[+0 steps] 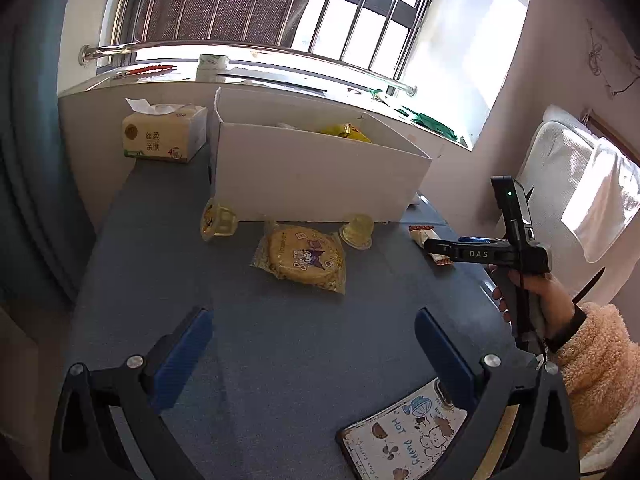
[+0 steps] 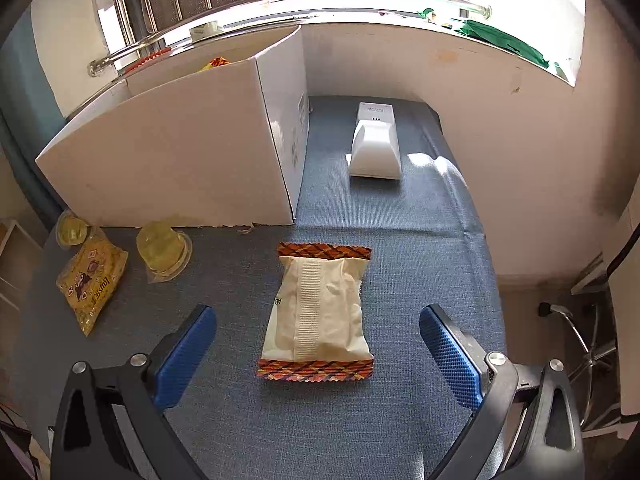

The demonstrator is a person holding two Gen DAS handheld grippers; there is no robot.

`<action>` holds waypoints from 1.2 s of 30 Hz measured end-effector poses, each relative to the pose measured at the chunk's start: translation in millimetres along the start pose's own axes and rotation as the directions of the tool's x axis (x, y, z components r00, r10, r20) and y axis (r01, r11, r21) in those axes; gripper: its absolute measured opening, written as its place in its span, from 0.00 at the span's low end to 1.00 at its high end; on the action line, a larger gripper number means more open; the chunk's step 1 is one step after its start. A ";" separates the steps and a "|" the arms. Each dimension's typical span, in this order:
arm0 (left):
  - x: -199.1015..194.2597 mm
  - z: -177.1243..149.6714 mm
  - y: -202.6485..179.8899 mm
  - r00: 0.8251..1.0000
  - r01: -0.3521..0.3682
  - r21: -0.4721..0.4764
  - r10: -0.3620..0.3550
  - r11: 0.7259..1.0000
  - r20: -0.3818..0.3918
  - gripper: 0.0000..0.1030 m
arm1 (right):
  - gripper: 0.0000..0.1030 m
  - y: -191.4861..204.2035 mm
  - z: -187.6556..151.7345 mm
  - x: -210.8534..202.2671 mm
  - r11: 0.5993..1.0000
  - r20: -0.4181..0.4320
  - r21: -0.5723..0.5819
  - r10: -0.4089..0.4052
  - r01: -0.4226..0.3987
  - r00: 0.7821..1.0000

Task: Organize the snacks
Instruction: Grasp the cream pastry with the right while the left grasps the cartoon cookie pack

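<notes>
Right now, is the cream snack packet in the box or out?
Out. The cream snack packet lies flat on the blue table, in front of the white box.

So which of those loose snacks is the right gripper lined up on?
The cream packet with orange zigzag ends. It lies directly ahead of the open right gripper, between its fingers' line. The round yellow biscuit pack and two jelly cups sit off left.

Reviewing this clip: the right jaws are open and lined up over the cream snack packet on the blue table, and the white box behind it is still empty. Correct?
Not quite. The white box is not empty: the left wrist view shows a yellow packet inside. The rest holds: the right gripper has open jaws lined up over the cream snack packet on the blue table.
</notes>
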State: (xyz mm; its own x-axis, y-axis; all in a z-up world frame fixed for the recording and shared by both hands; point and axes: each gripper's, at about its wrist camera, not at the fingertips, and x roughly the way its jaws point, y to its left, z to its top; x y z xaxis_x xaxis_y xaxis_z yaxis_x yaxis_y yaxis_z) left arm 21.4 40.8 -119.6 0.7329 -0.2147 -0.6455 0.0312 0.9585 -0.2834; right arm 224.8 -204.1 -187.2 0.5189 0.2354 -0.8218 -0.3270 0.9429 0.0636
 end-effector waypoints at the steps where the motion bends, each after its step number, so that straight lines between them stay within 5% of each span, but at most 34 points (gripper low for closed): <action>1: 0.7 -0.4 1.6 1.000 -0.001 -0.007 0.000 1.000 -0.003 1.00 | 1.00 0.3 0.6 4.2 1.000 -0.007 -0.006 -0.021 0.021 1.000; 7: 5.7 -1.0 3.6 1.000 0.010 -0.012 -0.010 1.000 -0.017 1.00 | 1.00 2.9 -1.4 18.3 1.000 -0.040 -0.017 -0.022 0.021 0.999; 9: 8.1 -0.8 2.8 1.000 0.020 -0.017 -0.021 1.000 -0.020 1.00 | 0.92 7.8 -1.7 19.1 0.996 -0.031 -0.063 -0.060 0.058 0.998; 11: 10.9 -1.2 1.6 0.999 0.026 -0.020 -0.027 0.999 -0.025 1.00 | 0.44 9.2 -0.1 12.7 0.997 0.004 -0.068 -0.043 0.043 0.999; 21: 49.4 14.1 -6.0 0.996 0.028 0.046 -0.024 0.999 -0.081 1.00 | 0.44 11.9 -16.2 -31.9 0.991 0.051 0.039 0.123 -0.125 0.991; 26: 94.1 33.4 -17.0 0.991 -0.015 0.125 0.031 0.992 -0.127 1.00 | 0.44 25.0 -36.9 -66.7 0.976 0.083 0.059 0.205 -0.210 0.975; 34: 169.6 51.1 -22.1 0.963 -0.120 0.212 0.165 0.970 -0.211 1.00 | 0.44 34.1 -59.5 -91.3 0.979 0.098 0.027 0.199 -0.203 0.975; 36: 176.0 50.4 -17.7 0.963 -0.104 0.202 0.150 0.974 -0.224 1.00 | 0.44 31.0 -60.5 -93.7 0.978 0.103 0.028 0.204 -0.208 0.974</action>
State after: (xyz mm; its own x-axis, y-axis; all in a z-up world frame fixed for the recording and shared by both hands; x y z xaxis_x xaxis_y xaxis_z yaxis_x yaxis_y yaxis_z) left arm 184.1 -4.5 -192.4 0.5581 -0.1054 -0.8230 0.0915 0.9937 -0.0651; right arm 118.2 -211.2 -142.5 0.5200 0.4458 -0.7286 -0.4057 0.8796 0.2486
